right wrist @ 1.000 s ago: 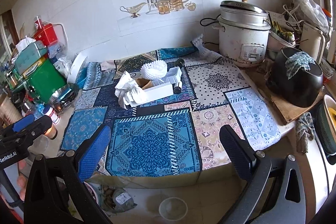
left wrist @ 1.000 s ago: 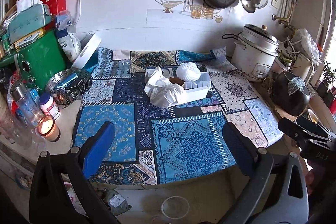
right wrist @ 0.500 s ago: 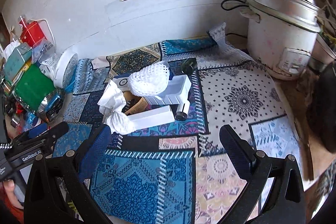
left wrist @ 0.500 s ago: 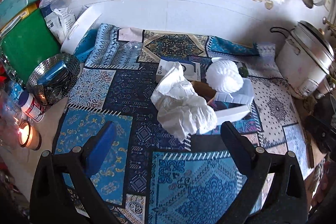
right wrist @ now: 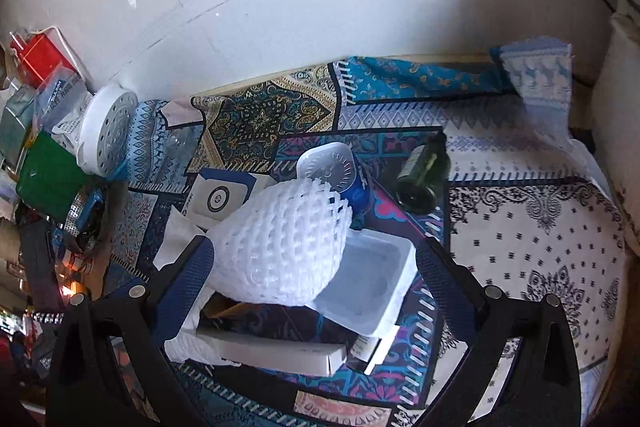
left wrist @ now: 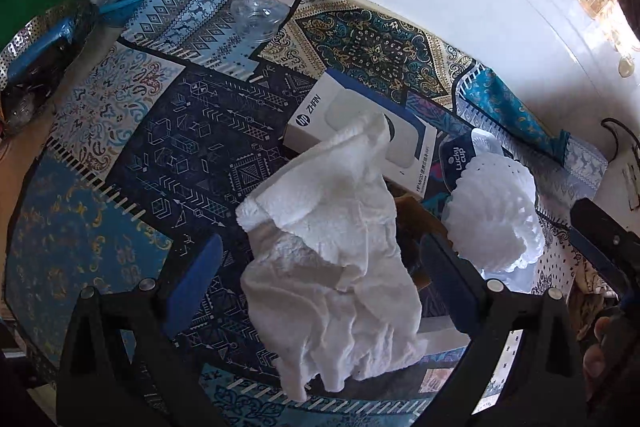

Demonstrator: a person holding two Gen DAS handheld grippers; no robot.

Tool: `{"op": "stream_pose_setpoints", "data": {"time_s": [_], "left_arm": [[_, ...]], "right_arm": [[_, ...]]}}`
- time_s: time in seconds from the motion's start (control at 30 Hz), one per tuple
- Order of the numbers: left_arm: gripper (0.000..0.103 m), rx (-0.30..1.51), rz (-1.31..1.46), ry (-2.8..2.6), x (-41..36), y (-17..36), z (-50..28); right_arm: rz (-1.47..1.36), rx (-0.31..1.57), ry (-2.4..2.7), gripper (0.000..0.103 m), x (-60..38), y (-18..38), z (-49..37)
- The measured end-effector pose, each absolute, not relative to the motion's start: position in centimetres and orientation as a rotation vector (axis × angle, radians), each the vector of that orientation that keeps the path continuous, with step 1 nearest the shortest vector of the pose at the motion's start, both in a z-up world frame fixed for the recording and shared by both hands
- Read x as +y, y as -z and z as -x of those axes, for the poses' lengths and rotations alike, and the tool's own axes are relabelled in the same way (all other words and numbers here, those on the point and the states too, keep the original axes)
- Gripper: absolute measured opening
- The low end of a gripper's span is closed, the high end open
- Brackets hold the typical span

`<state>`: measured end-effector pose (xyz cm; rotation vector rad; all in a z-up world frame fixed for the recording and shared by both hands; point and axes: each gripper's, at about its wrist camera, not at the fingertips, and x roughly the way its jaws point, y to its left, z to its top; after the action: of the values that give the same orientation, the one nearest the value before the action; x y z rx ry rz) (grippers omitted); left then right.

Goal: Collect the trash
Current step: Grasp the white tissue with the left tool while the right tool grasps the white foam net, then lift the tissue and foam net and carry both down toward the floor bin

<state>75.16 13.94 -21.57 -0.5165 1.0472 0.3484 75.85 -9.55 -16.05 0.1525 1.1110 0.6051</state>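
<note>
The left gripper had closed in from a stand-off position at the worktop edge within the last second and was found with its jaws spread on either side of the crumpled white tissue, not pinching it. The right gripper had advanced likewise, jaws spread around the white foam net, which rested partly over a white plastic tray. Neither item was gripped.

Beyond the tissue lay a white printed box and, to its right, a blue cup. Beyond the net lay a dark green bottle on its side. All sat clustered mid-way along the patterned cloth covering the worktop.

Assessment: both approaches appeared complete; collection had not yet begun. Closing on tissue and net seemed the next step. No bin was visible.
</note>
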Motion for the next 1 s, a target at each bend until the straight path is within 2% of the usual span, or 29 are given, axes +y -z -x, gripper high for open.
{"op": "stream_pose_setpoints", "data": {"time_s": [0.07, 0.13, 0.27, 0.3, 0.37, 0.43, 0.47, 0.53, 0.6, 0.73, 0.77, 1.0], "left_arm": [[0.099, 1.058, 0.489, -0.363, 13.6, 21.9, -75.6], [0.090, 1.074, 0.471, -0.371, 13.3, 22.2, -76.0], [0.080, 1.093, 0.463, -0.367, 12.9, 22.6, -76.8], [0.073, 1.097, 0.460, -0.363, 12.8, 22.6, -76.9], [0.061, 1.106, 0.462, -0.351, 12.8, 22.6, -77.0], [0.042, 1.116, 0.469, -0.342, 12.8, 22.7, -77.0], [0.038, 1.118, 0.469, -0.339, 12.7, 22.7, -77.0], [0.020, 1.114, 0.468, -0.329, 12.7, 22.4, -76.1], [0.012, 1.104, 0.466, -0.331, 12.4, 22.1, -75.7], [0.006, 1.069, 0.459, -0.347, 12.1, 20.9, -74.7], [0.005, 1.056, 0.463, -0.349, 12.1, 20.4, -74.4], [0.004, 0.962, 0.486, -0.355, 12.5, 16.9, -71.8]], "right_arm": [[-0.164, 1.159, -0.627, 0.096, -8.9, 17.3, -76.2], [-0.172, 1.195, -0.650, 0.093, -8.3, 18.3, -76.2], [-0.177, 1.209, -0.682, 0.090, -8.1, 18.8, -76.5], [-0.173, 1.206, -0.689, 0.089, -8.0, 18.8, -76.7], [-0.174, 1.205, -0.717, 0.078, -7.7, 18.8, -76.7], [-0.180, 1.212, -0.743, 0.069, -7.7, 18.8, -76.8], [-0.181, 1.210, -0.749, 0.064, -7.8, 18.7, -76.8], [-0.178, 1.201, -0.762, 0.055, -7.7, 18.5, -76.7], [-0.181, 1.199, -0.782, 0.047, -7.8, 18.3, -76.5], [-0.165, 1.164, -0.797, 0.032, -8.0, 17.2, -76.2], [-0.161, 1.153, -0.805, 0.022, -8.1, 16.9, -76.1], [-0.156, 1.076, -0.810, 0.021, -9.1, 13.9, -74.7]]}}
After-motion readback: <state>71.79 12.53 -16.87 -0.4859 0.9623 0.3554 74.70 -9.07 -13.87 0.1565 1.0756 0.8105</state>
